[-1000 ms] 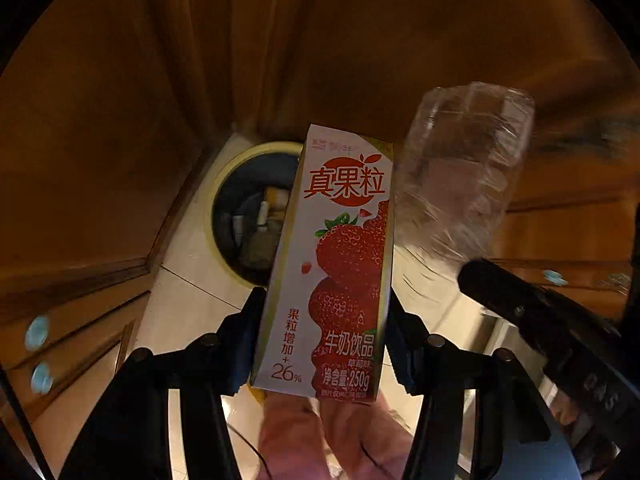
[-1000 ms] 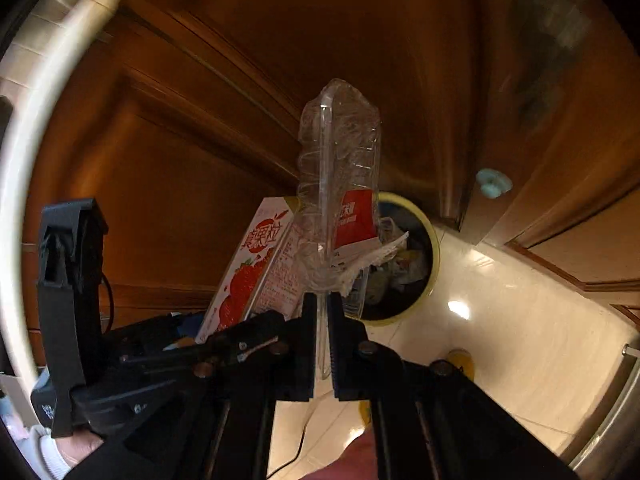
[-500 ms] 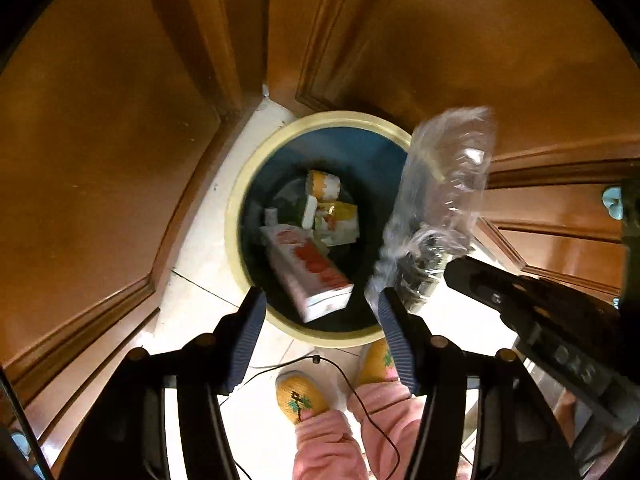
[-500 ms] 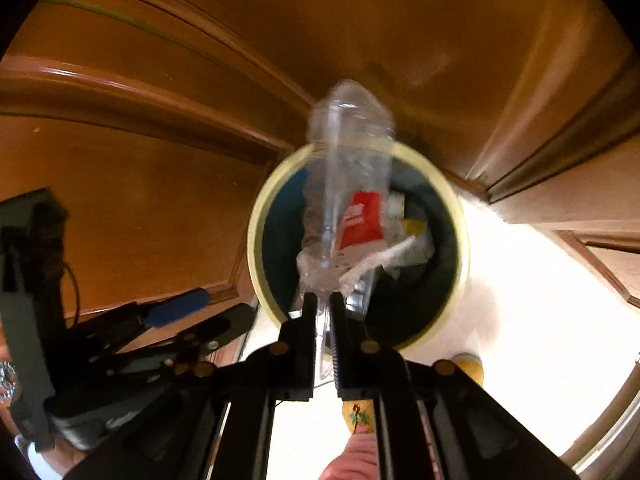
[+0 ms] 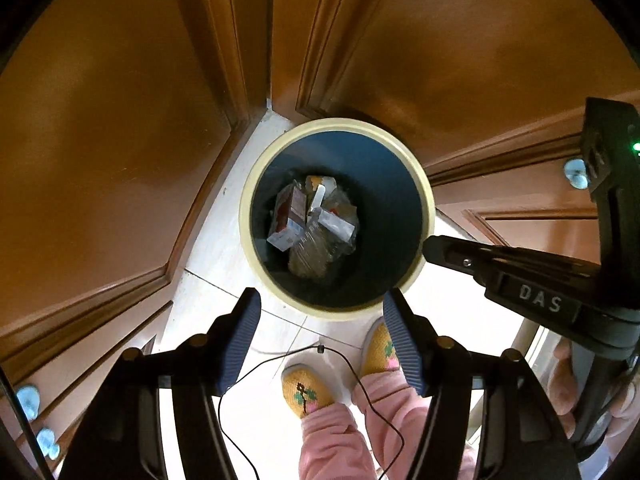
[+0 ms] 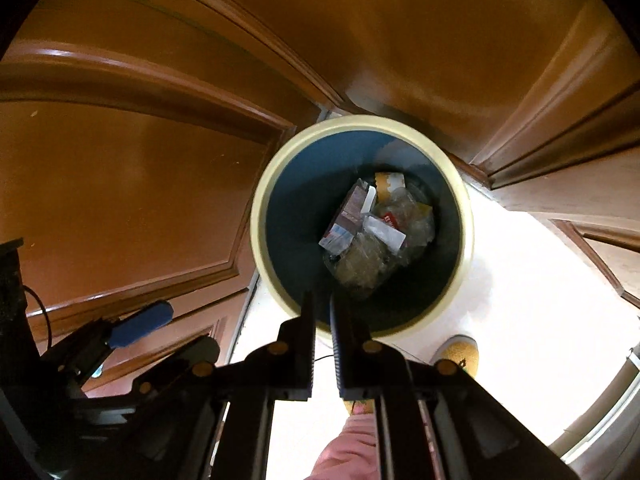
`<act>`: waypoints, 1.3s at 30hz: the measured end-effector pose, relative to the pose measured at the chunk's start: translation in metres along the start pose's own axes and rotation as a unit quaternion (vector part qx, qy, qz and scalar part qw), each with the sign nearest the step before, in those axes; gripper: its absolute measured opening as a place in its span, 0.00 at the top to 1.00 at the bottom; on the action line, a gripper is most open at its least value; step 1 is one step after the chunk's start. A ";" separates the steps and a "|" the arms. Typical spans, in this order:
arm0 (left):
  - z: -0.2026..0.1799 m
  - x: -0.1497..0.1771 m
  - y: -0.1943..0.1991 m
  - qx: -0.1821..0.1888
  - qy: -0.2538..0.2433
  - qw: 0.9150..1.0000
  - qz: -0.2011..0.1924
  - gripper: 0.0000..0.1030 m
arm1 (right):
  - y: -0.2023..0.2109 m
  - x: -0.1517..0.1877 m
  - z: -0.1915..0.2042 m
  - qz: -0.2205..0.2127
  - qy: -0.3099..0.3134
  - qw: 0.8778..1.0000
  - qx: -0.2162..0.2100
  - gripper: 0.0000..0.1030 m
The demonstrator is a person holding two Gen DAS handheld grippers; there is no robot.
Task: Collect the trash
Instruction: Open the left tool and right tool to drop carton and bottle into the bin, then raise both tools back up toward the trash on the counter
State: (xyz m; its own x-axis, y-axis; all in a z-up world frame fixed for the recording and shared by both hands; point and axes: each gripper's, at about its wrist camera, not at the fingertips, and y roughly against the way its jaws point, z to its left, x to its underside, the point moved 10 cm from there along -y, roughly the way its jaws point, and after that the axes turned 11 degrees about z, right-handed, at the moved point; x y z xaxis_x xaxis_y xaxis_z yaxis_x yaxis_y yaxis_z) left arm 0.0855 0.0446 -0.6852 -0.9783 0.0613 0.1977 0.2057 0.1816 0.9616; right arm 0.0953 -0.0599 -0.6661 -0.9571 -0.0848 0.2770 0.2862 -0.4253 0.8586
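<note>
- A round bin (image 5: 336,132) with a smooth cream rim and a dark blue inner wall is seen from above, set on a glossy pale tiled floor (image 5: 212,284) in a corner of polished brown wooden panels (image 5: 100,100) with moulded edges.
- At the bottom of the bin a heap of trash is seen: a rectangular milk carton (image 5: 289,216) printed red and white lies toward 9 o'clock of the heap, and a crumpled clear plastic bottle (image 5: 316,248) — creased and glinting — lies just beside it toward 5 o'clock, a red label (image 6: 394,220) showing through in the right wrist view.
- The left claw (image 5: 320,312) is held over the bin's 6 o'clock rim; its ribbed blue pads (image 5: 244,344) are spread and opening further, with nothing between them.
- The right claw (image 6: 322,312) is pressed almost together, only a narrow slit left between its ridged black fingers (image 6: 308,344); nothing is pinched in it, and its tips lie over the bin's 6 o'clock rim.
- In the left wrist view the matte black body of the right claw reaches in from 3 o'clock.
- Below the bin, two knitted yellow slippers (image 5: 306,392) with a stitched motif and soft pink trouser legs (image 5: 336,440) are seen, a thin black cable (image 5: 360,392) crossing them.
</note>
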 end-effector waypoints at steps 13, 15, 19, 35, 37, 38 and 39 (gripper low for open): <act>-0.035 0.033 0.134 0.001 -0.007 0.998 -0.064 0.34 | 0.122 0.078 0.030 -0.063 0.026 0.998 0.015 0.92; -0.043 0.040 0.160 0.003 -0.013 0.997 -0.078 0.34 | 0.142 0.092 0.035 -0.074 0.034 0.997 0.018 0.92; -0.067 0.060 0.218 0.007 -0.032 0.993 -0.109 0.32 | 0.195 0.125 0.055 -0.106 0.054 0.993 0.024 0.92; -0.155 0.126 0.448 0.024 -0.109 0.967 -0.231 0.27 | 0.431 0.222 0.111 -0.297 0.055 0.953 0.024 0.75; -0.164 0.130 0.473 0.030 -0.118 0.961 -0.248 0.26 | 0.459 0.231 0.115 -0.328 0.055 0.943 0.027 0.75; -0.169 0.131 0.482 0.032 -0.122 0.959 -0.255 0.25 | 0.467 0.234 0.117 -0.339 0.055 0.939 0.027 0.74; -0.174 0.133 0.494 0.033 -0.127 0.955 -0.266 0.24 | 0.479 0.238 0.119 -0.351 0.053 0.935 0.026 0.74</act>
State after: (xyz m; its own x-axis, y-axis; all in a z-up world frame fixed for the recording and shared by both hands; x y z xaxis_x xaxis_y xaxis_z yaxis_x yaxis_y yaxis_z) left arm 0.0530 -0.0284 -0.1513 -0.9098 0.1775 -0.3751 -0.3090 0.3135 0.8979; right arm 0.0100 -0.1766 -0.1378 -0.9082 0.1090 -0.4041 -0.4146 -0.3654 0.8334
